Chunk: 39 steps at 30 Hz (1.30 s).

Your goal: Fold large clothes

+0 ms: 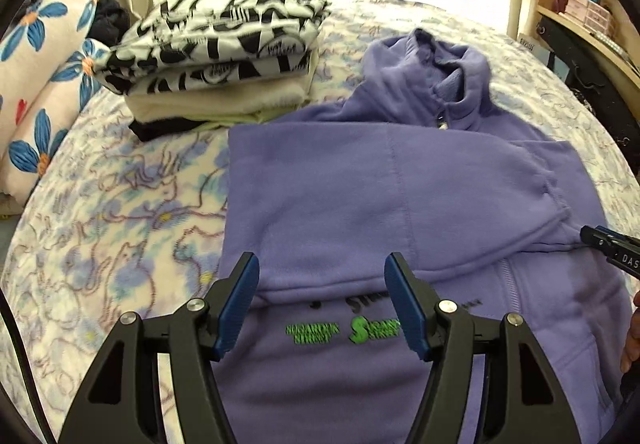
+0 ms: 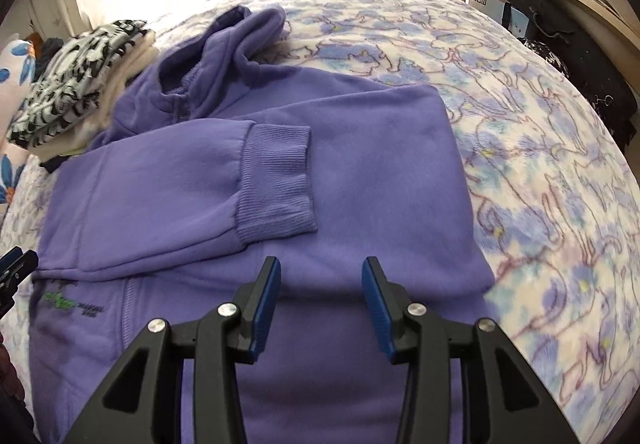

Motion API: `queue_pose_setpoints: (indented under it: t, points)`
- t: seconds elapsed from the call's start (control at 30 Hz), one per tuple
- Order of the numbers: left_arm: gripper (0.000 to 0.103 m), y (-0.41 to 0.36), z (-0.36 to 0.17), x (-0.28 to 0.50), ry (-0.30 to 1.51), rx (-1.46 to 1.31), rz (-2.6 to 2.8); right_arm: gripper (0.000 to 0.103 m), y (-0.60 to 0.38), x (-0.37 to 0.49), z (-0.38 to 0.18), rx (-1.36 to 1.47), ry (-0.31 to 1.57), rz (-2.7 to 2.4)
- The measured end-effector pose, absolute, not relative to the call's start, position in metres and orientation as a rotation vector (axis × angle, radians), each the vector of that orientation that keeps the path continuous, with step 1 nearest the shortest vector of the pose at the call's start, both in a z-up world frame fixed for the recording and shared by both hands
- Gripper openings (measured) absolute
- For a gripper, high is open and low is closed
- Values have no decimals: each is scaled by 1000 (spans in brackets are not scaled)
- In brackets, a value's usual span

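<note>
Both grippers, left point(image 1: 322, 280) and right point(image 2: 321, 280), hung over the purple hoodie point(image 2: 360, 172), jaws apart, holding nothing. It lay on the floral bedspread point(image 2: 560, 164), sleeves crossed over the chest. Risk judged: a shallow hem grab could let the cuff point(image 2: 276, 180) slide off mid-fold.

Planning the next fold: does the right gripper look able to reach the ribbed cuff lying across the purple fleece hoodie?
Probably yes: the right gripper hangs open and empty above the purple fleece hoodie, with the ribbed cuff exposed just ahead.
</note>
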State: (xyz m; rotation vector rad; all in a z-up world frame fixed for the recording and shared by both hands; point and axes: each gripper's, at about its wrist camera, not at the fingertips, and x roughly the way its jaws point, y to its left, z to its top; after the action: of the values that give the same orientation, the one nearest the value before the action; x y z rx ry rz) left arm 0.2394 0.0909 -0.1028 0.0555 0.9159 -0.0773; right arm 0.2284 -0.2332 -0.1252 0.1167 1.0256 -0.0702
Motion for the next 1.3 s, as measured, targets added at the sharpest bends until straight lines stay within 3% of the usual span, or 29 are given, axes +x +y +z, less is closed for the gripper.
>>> queue_pose_setpoints:
  t: [0.47, 1.3]
  points:
    - [64, 91, -58, 161, 850, 49, -95, 42, -221, 156, -96, 151, 969, -27]
    - [64, 144, -38, 40, 839, -46, 3, 42, -207, 59, -50, 87, 878, 35]
